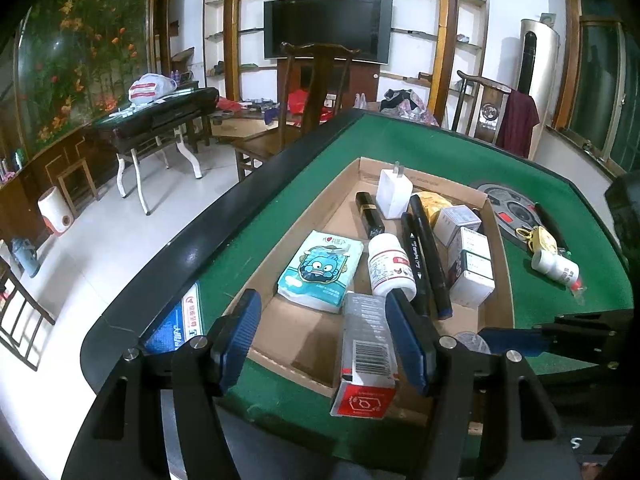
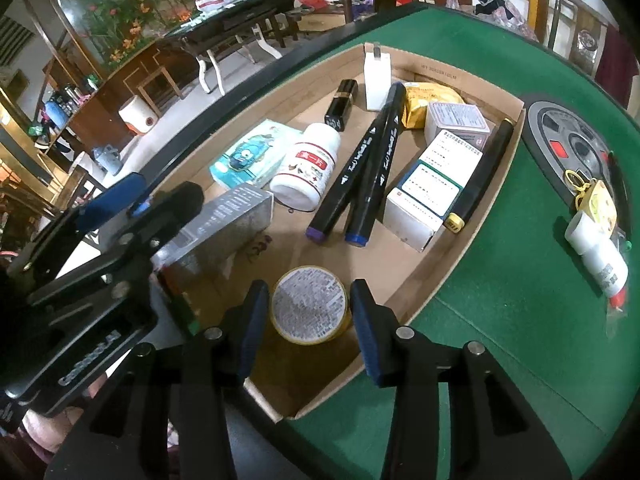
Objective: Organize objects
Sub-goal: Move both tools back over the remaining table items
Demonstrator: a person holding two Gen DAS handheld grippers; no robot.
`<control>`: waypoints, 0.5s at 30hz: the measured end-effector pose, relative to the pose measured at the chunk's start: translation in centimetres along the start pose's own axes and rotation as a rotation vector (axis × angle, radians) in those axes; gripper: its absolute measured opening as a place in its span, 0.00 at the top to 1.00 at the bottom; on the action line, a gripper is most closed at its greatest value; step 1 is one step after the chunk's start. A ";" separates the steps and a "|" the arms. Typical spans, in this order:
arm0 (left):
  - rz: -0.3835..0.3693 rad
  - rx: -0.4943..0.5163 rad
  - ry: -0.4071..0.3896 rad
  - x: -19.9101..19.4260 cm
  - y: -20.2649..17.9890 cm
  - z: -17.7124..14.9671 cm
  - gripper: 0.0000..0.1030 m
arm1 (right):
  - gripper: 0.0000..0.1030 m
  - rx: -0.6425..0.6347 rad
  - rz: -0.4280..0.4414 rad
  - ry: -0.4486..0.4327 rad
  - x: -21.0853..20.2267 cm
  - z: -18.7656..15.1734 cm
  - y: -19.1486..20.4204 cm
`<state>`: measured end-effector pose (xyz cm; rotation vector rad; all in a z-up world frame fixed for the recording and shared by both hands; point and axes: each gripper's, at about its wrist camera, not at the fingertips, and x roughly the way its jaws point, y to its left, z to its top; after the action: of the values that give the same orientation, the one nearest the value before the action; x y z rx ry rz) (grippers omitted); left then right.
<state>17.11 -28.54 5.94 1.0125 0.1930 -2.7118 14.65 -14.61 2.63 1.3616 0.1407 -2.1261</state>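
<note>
A shallow cardboard tray [image 1: 304,344] [image 2: 424,272] lies on the green table and holds several items. My left gripper [image 1: 324,336] is open over the tray's near end, its fingers either side of a grey and red box [image 1: 366,356] [image 2: 224,224] that leans on the tray edge. My right gripper [image 2: 306,320] has its jaws either side of a round yellow-rimmed tin [image 2: 308,304] in the tray's near corner; whether the pads touch it is unclear. A tissue pack [image 1: 320,270], a white bottle [image 1: 390,266] and black markers [image 1: 424,256] lie further in.
Outside the tray on the felt lie a small white bottle [image 2: 600,256], a yellow keyring [image 2: 592,200] and a grey round panel [image 2: 568,152]. A blue packet [image 1: 180,324] sits on the table's black rim. Chairs and a side table stand beyond.
</note>
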 end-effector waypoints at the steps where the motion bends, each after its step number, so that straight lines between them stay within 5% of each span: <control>1: 0.002 -0.003 0.001 -0.1 0.0 0.1 0.40 | 0.60 -0.001 0.004 -0.005 -0.3 0.0 0.0; 5: 0.012 -0.010 0.001 -0.4 -0.3 0.2 0.25 | 0.60 0.005 0.022 -0.022 -1.0 -0.2 -0.1; 12: -0.025 -0.004 0.001 -1.5 -0.6 0.7 0.23 | 0.60 0.069 0.083 -0.124 -4.8 -0.6 -3.3; 14: -0.064 -0.019 -0.019 -2.2 -0.5 1.1 0.23 | 0.55 0.129 0.084 -0.202 -7.5 -0.7 -6.0; 15: -0.076 -0.024 -0.027 -2.4 -0.5 1.2 0.23 | 0.45 0.168 0.069 -0.242 -9.0 -0.9 -7.8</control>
<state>18.01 -27.92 8.42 0.9810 0.2631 -2.7825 13.76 -4.11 8.14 1.1686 -0.1830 -2.2644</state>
